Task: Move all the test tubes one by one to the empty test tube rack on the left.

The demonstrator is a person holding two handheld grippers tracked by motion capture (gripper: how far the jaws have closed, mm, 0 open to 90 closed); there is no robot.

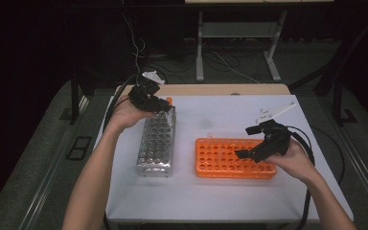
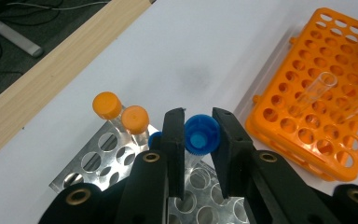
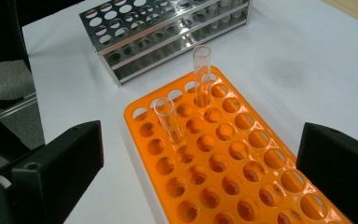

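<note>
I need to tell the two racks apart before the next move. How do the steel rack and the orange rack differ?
The steel rack is shiny metal; the orange rack is plastic. The steel rack holds capped tubes, two orange-capped and one blue-capped in the left gripper; the orange rack holds two open clear tubes. Both are hole grids, mostly unfilled, on the white table.

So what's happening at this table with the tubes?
A person works with a hand-held gripper in each hand. The left gripper is clamped on a blue-capped tube at the metal rack, beside two orange-capped tubes. The right gripper, jaws wide open, hovers over the orange rack, where two uncapped clear tubes stand.
</note>
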